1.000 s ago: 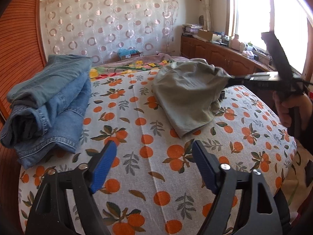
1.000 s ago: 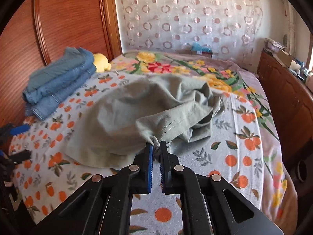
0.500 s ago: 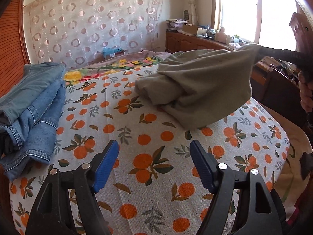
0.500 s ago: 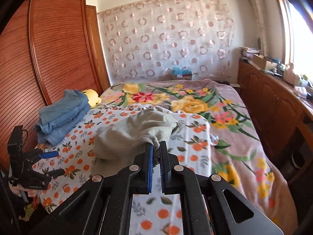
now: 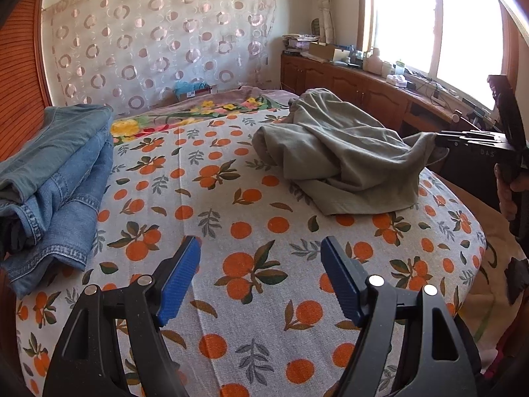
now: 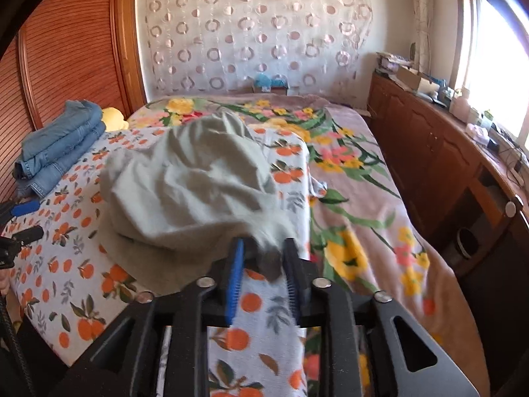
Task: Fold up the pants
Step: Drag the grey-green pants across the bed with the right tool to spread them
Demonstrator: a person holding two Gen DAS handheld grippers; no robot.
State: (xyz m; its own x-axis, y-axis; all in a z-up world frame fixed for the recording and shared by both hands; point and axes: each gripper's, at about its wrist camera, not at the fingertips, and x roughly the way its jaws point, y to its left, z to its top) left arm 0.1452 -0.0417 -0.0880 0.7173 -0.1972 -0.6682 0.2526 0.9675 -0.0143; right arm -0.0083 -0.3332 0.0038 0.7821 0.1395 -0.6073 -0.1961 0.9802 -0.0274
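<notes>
Crumpled grey-green pants [image 5: 340, 152] lie in a heap on the orange-print sheet [image 5: 251, 297] at the bed's right side. In the right wrist view the pants [image 6: 188, 185] are blurred. One corner hangs loosely between the jaws of my right gripper [image 6: 264, 248], which are opening, and the pads stand clear of the cloth. From the left wrist view, the right gripper [image 5: 441, 140] sits at the heap's right end, held by a hand [image 5: 509, 192]. My left gripper [image 5: 261, 264] hovers open over bare sheet in front of the pants, with nothing between its fingers.
A stack of folded blue jeans [image 5: 56, 172] lies at the bed's left edge by the wooden wardrobe [image 6: 66, 49]. A yellow soft object [image 6: 114, 117] sits behind it. Wooden cabinets [image 6: 429, 152] with clutter run along the window side. A floral blanket [image 6: 347, 172] covers the far half of the bed.
The right gripper drew the pants towards the bed's right edge, lifting them. Its jaws have now parted, and the cloth has slumped onto the sheet. The left gripper stayed open and hardly moved.
</notes>
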